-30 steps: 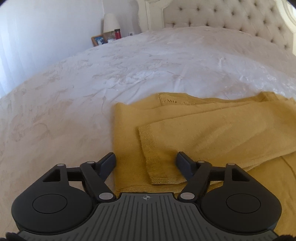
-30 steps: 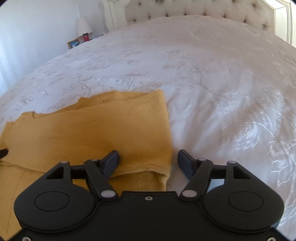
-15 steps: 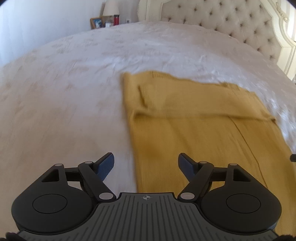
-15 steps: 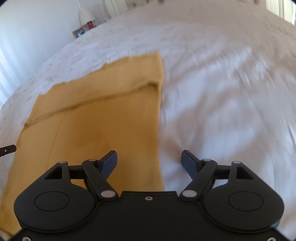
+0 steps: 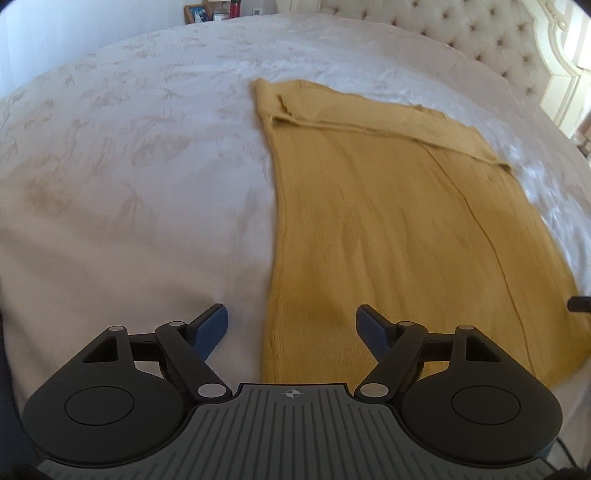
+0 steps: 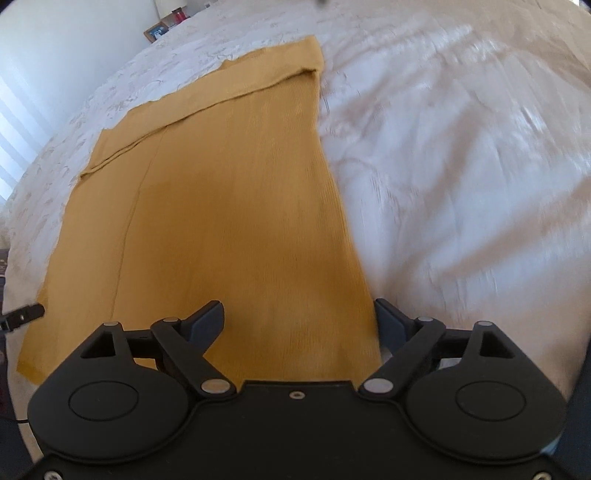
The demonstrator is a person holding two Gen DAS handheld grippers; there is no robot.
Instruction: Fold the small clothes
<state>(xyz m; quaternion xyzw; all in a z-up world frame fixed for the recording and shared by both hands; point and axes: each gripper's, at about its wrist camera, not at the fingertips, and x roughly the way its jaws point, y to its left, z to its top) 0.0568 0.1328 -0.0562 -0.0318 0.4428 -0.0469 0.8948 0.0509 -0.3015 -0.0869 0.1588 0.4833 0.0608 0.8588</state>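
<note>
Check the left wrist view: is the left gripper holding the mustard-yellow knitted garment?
No. The left gripper has its jaws apart and empty, hovering over the near left edge of the mustard-yellow knitted garment.

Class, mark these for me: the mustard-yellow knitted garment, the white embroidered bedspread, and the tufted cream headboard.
Mustard-yellow knitted garment (image 5: 388, 221): left wrist view, middle of its flat body.
White embroidered bedspread (image 5: 129, 184): left wrist view, bare patch.
Tufted cream headboard (image 5: 480, 33): left wrist view, buttoned padding.

The left gripper (image 5: 291, 325) stood with jaws apart, nothing held, above the near left edge of a mustard knit garment (image 5: 388, 221). The garment lay flat on a white bedspread (image 5: 129, 166), its far end folded over. A tufted headboard (image 5: 480, 33) stood behind.
</note>
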